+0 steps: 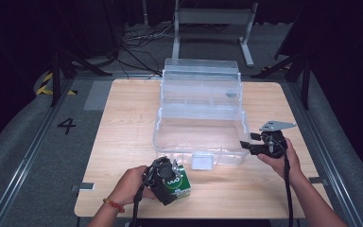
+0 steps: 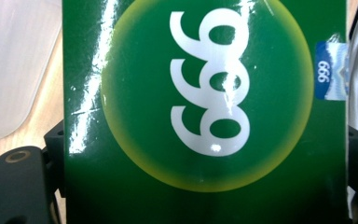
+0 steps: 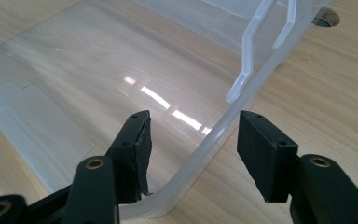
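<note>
Filling my left gripper view, the glossy green carton printed with white "999" in a yellow-ringed circle is sitting between that gripper's black jaws, which are pressing on its two sides, so I am reading the left gripper as clamped on it. From the high view, I am seeing the carton resting at the near edge of the light wooden table, just in front of the clear plastic storage box, with my left hand wrapped around the gripper body.

On the other side, my right gripper is standing with its jaws apart, straddling the rounded near right corner of the clear box's rim; one pad is sitting inside the wall and one outside, and I cannot tell whether either is touching it. Seen from above, this gripper is hanging at the box's right side in my right hand. Behind the open box, its transparent lid is standing up.
</note>
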`<state>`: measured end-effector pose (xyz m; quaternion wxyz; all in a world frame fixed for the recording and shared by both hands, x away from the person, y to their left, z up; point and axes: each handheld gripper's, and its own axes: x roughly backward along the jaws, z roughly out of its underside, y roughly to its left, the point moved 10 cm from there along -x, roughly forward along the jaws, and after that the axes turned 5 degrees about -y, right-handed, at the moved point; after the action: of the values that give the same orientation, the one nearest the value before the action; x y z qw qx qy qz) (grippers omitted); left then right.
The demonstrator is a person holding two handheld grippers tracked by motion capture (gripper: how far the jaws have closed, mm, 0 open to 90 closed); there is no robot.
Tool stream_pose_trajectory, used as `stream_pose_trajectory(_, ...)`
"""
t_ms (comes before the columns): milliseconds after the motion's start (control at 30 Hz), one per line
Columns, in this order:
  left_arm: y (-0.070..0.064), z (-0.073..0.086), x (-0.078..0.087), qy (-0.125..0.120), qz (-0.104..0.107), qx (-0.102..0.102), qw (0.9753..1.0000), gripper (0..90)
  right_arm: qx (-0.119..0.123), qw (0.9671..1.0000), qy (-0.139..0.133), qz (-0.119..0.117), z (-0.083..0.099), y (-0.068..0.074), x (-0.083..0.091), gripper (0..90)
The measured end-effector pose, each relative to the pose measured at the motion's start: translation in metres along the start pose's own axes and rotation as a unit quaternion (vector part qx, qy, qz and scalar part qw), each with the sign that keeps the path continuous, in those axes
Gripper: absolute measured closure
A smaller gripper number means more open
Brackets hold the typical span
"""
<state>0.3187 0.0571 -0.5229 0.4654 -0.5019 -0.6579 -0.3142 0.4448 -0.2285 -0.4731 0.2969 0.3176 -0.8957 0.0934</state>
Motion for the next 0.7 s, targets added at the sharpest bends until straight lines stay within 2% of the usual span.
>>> stream_pose_trajectory(100, -0.004, 0.001, 0.000, -0.007, 0.002, -0.003, 1.0000, 16.1, -0.014, 0.9999, 0.000, -0.003, 0.005, 0.004, 0.005, 45.2)
stream_pose_trajectory(200, -0.007, 0.002, 0.002, -0.015, 0.011, 0.002, 0.9998, 16.3, -0.015, 0.9999, 0.003, -0.006, 0.008, 0.008, 0.008, 42.8)
stream_pose_trajectory(300, -0.009, 0.003, 0.003, -0.010, 0.006, -0.007, 0.9999, 16.5, -0.016, 0.9998, 0.000, -0.007, 0.010, 0.010, 0.012, 42.7)
stream_pose_trajectory(433, -0.015, 0.003, 0.005, -0.014, 0.011, -0.011, 0.9998, 16.6, -0.006, 1.0000, 0.006, -0.004, 0.011, 0.010, 0.014, 42.4)
stream_pose_trajectory(500, -0.017, 0.004, 0.007, -0.015, 0.008, -0.019, 0.9997, 16.6, -0.001, 1.0000, 0.006, -0.003, 0.010, 0.011, 0.015, 38.7)
stream_pose_trajectory(533, -0.019, 0.002, 0.009, -0.023, 0.005, -0.011, 0.9996, 16.5, 0.000, 1.0000, 0.005, 0.000, 0.009, 0.011, 0.016, 37.3)
stream_pose_trajectory(567, -0.019, 0.001, 0.012, -0.027, 0.003, -0.013, 0.9995, 16.6, 0.003, 1.0000, 0.002, 0.007, 0.007, 0.011, 0.018, 33.4)
stream_pose_trajectory(700, -0.022, -0.001, 0.023, -0.040, 0.007, -0.022, 0.9989, 16.5, 0.008, 0.9996, -0.023, 0.016, -0.005, 0.005, 0.037, 32.7)
